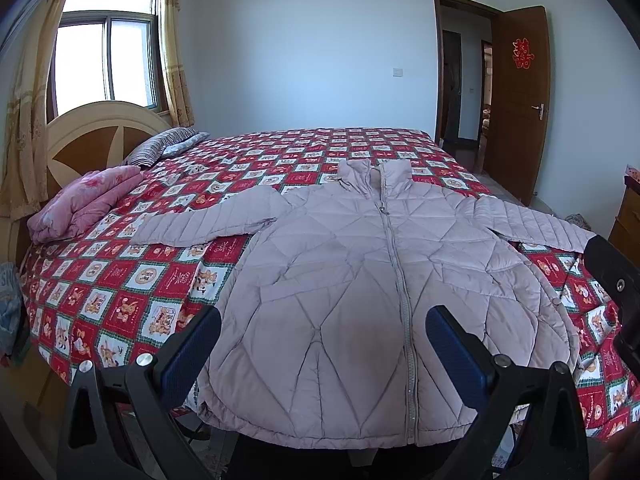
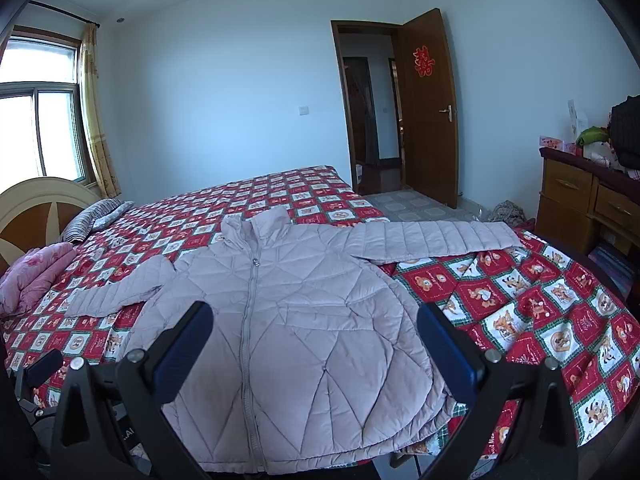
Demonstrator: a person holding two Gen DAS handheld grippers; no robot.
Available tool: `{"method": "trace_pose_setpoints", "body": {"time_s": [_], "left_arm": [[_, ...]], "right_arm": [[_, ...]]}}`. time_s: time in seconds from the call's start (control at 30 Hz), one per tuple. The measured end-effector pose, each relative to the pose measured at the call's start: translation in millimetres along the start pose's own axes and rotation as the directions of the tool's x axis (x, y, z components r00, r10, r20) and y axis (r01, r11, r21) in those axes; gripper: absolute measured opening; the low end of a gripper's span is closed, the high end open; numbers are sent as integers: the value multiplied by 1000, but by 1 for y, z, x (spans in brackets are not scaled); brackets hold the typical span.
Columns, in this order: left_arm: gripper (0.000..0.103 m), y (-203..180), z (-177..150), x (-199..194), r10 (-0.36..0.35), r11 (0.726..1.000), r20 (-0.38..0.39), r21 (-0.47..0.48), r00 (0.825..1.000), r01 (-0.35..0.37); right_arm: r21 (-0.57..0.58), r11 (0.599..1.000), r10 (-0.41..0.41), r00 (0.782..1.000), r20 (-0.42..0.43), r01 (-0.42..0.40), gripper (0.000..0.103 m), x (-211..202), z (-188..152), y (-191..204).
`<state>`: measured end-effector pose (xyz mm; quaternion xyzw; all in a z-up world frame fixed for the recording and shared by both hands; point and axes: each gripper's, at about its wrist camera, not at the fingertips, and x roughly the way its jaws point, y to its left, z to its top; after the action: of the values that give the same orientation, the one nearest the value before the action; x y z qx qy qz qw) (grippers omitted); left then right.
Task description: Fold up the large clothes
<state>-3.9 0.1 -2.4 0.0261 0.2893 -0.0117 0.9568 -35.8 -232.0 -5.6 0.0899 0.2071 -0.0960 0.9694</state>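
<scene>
Both tongs wide open, empty | left tongs point(image 1: 322, 344) | right tongs point(image 2: 314, 340) | jacket point(image 1: 360, 280) flat on bed point(image 1: 120, 280)

We read only one sign: a red paper double-happiness character point(image 2: 424, 62) stuck on the open brown door point(image 2: 434, 152). The lettering on the bedspread squares point(image 2: 532, 300) is too small for us.

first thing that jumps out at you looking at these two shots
A pale pink quilted jacket lies spread flat, zipped, sleeves out to both sides, at the near edge of a bed covered with a loud red checked quilt. The open left gripper and open right gripper hover over its lower half, holding nothing. Behind, a brown door with a red paper decoration stands open.
</scene>
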Motion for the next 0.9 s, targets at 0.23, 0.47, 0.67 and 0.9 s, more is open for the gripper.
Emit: {"method": "trace_pose_setpoints", "body": {"time_s": [0.23, 0.47, 0.67, 0.9], "left_arm": [[102, -2, -1, 0, 3, 1000, 1, -3, 1000, -3], [102, -5, -2, -1, 8, 1000, 3, 4, 1000, -8], [102, -6, -2, -2, 14, 1000, 10, 11, 1000, -14], [102, -5, -3, -2, 13, 1000, 7, 7, 1000, -13]], "right_arm": [[0, 1000, 1, 1000, 0, -1, 103, 0, 0, 0], [0, 1000, 0, 1000, 0, 0, 103, -1, 0, 1], [1, 1000, 1, 1000, -2, -1, 103, 0, 0, 1], [-1, 1000, 4, 1000, -4, -4, 103, -1, -1, 4]]}}
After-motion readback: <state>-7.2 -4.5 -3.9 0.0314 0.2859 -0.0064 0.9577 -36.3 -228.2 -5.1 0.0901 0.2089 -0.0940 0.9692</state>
